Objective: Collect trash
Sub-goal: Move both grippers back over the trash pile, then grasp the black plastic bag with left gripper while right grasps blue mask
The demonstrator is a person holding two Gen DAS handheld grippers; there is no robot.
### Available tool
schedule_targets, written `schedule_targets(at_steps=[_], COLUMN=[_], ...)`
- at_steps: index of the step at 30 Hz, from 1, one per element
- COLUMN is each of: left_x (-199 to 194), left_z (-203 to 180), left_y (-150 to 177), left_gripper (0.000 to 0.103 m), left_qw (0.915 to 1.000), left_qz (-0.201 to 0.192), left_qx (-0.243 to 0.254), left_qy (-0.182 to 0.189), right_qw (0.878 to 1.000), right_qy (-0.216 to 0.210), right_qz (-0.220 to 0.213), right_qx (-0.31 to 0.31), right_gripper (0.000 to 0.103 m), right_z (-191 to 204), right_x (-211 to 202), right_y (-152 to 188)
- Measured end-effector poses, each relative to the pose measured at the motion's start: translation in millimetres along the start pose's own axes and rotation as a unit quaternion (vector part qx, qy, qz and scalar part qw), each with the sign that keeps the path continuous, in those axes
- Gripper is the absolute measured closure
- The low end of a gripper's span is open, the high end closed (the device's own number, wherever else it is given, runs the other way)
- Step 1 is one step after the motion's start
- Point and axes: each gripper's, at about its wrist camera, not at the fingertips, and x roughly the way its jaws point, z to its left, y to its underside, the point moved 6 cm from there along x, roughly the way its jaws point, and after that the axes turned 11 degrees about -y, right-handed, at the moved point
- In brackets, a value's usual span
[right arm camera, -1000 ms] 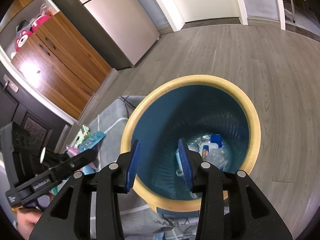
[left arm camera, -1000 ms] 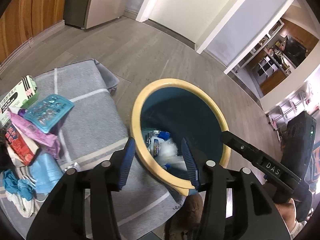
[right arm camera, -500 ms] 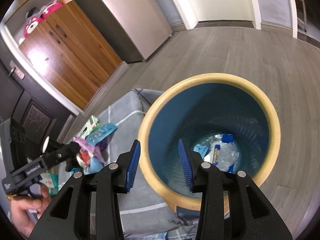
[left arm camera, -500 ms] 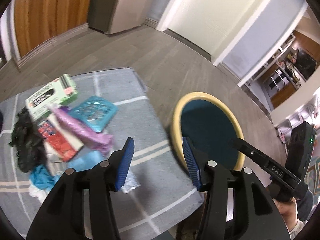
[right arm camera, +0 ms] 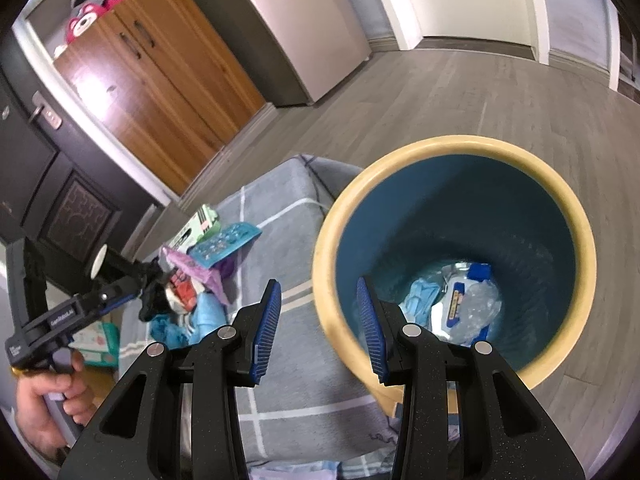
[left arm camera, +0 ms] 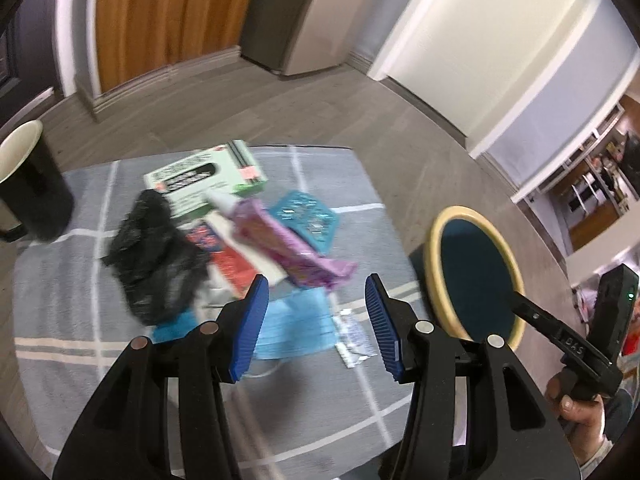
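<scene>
A blue bin with a yellow rim stands by a grey rug and holds bottles and wrappers. A trash pile lies on the rug: a black bag, a green box, a purple wrapper, a teal blister pack, a blue mask, a clear wrapper. My left gripper is open and empty above the mask. My right gripper is open and empty over the bin's near rim.
A black cup with a white inside stands at the rug's left edge. Wooden cupboards and a fridge line the far wall. Grey wood floor surrounds the rug.
My left gripper has swung left from over the bin to over the trash pile. My right gripper has shifted slightly left at the bin's rim. Both stayed open.
</scene>
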Motion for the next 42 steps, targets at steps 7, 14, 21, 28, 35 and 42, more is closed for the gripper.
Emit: schedule_targets(at_steps=[7, 14, 21, 28, 35, 42], left_x=[4, 22, 50, 55, 38, 8], left_z=[51, 83, 79, 77, 88, 119], left_y=[8, 9, 9, 9, 8, 5], left_gripper=[0.039, 0.035, 0.035, 0.05, 0.084, 0.087], left_qw=[0.9981, 0.9946, 0.9923, 0.9869, 0.9879, 0.9905], left_qz=[0.003, 0.017, 0.046, 0.047, 0.03, -0.001], left_qx=[-0.02, -0.029, -0.008, 0.029, 0.031, -0.02], left_qy=[-0.058, -0.098, -0.114, -0.151, -0.149, -0.136], right_qw=[1.0, 1.0, 0.998, 0.992, 0.988, 0.985], right_qy=[0.0, -0.005, -0.021, -0.03, -0.043, -0.038], right_qz=[0.014, 0.027, 0.045, 0.096, 0.122, 0.135], right_qx=[-0.009, -0.013, -0.03, -0.07, -0.089, -0.098], right_gripper=[0.062, 0.062, 0.062, 0.062, 0.062, 0.062], right_z=[7, 18, 44, 80, 107, 114], right_x=[9, 19, 36, 78, 108, 127], right_y=[6, 10, 17, 39, 53, 58])
